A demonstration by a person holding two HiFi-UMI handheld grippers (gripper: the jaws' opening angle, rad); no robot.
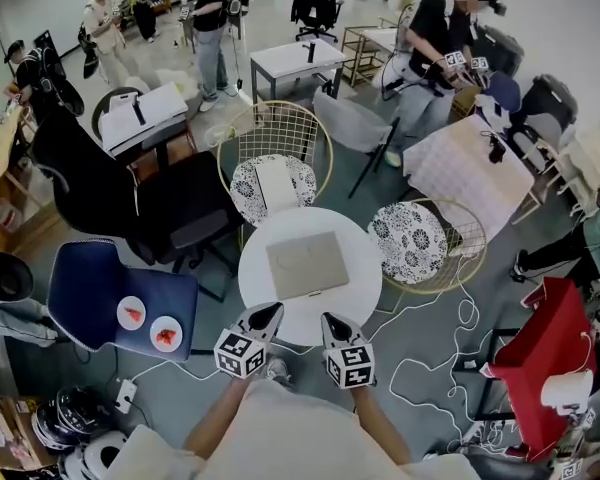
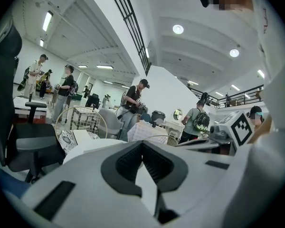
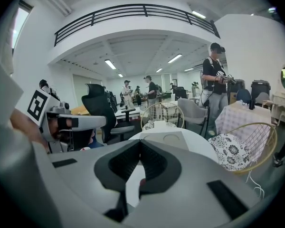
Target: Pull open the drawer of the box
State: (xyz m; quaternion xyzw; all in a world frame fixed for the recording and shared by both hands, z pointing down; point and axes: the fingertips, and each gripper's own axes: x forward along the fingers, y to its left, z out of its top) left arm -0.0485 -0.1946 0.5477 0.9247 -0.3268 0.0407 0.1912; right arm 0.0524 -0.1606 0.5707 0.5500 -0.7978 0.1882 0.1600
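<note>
A flat beige box (image 1: pixel 307 264) lies in the middle of a small round white table (image 1: pixel 355 298); no drawer front or handle can be made out from above. My left gripper (image 1: pixel 271 313) and right gripper (image 1: pixel 329 320) hover side by side over the table's near edge, short of the box and not touching it. Both are shut with nothing between the jaws. In the right gripper view the box (image 3: pixel 164 139) sits just beyond the closed tips of the right gripper (image 3: pixel 140 142). In the left gripper view the left gripper (image 2: pixel 142 144) is closed too, and the table (image 2: pixel 88 147) shows at left.
Two gold wire chairs with patterned cushions (image 1: pixel 272 183) (image 1: pixel 410 240) stand behind and right of the table. A black office chair (image 1: pixel 130 203) and a blue seat with two plates (image 1: pixel 130 308) are at left. Cables (image 1: pixel 450 338) and a red rack (image 1: pixel 545 363) lie to the right. People stand further back.
</note>
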